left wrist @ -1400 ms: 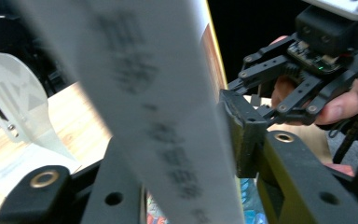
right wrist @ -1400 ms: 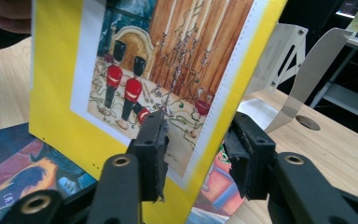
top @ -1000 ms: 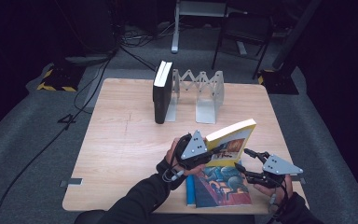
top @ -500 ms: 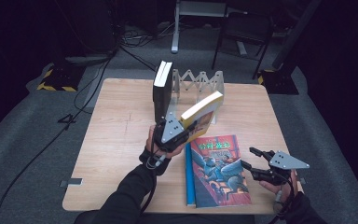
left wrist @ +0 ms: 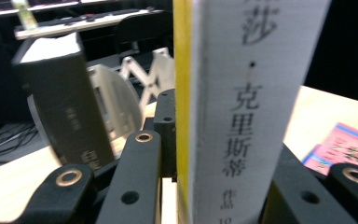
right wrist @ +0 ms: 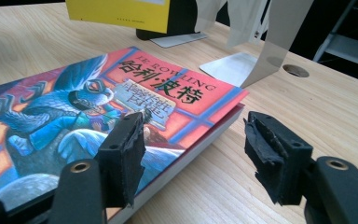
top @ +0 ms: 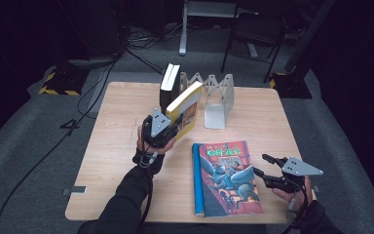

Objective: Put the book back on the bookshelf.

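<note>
My left gripper is shut on a yellow-edged book, held up and tilted just in front of the white accordion book rack. In the left gripper view the book's white spine stands upright between my jaws. A black book stands at the rack's left end. A colourful illustrated book lies flat on the table near the front. My right gripper rests open just right of it; in the right gripper view the book's corner lies by the left jaw.
The wooden table has bare room on its left half and at the far right. Beyond the table are cables, a yellow-black striped block and chair legs on the grey floor.
My left gripper has carried the yellow-edged book up and away from the front of the table toward the rack. The right gripper has drawn back to the right of the flat book.
</note>
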A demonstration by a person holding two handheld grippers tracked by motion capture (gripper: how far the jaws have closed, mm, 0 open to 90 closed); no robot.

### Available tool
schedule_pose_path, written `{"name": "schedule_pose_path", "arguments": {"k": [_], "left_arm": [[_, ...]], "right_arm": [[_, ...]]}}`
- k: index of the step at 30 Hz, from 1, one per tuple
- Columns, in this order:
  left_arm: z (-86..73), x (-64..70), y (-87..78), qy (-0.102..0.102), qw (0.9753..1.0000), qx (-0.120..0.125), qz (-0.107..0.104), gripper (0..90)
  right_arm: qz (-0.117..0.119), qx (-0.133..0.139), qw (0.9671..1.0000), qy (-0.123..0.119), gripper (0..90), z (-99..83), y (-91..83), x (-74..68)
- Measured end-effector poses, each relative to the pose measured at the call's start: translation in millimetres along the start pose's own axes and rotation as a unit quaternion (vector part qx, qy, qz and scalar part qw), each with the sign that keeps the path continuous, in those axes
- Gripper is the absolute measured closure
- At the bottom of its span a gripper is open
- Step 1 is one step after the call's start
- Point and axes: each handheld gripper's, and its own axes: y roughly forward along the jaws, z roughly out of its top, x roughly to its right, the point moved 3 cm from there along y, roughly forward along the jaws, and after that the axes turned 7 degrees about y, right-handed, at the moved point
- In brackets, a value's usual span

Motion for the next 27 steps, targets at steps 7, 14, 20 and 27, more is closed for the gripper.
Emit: {"name": "schedule_pose_path", "arguments": {"k": [7,14,20,27], "left_arm": [[-5.6,-7.8,8.4,-0.012,0.9991,-0.014,0.039,75.1],[-11.2,-12.9,20.8,-0.02,0.9963,-0.033,0.078,75.1],[-13.8,-17.2,29.9,-0.046,0.9935,-0.035,0.098,75.0],[-16.7,-17.2,39.8,-0.058,0.9917,-0.035,0.109,75.1]], "right_arm": [[-0.001,-0.008,1.0,0.0,37.8,-2.3,2.4,0.6],[0.009,-0.017,0.9998,-0.006,37.8,-4.5,5.2,-1.0],[0.009,-0.02,0.9997,-0.008,38.1,-5.5,5.8,-1.2],[0.015,-0.026,0.9995,-0.013,38.8,-6.8,7.4,-3.2]]}}
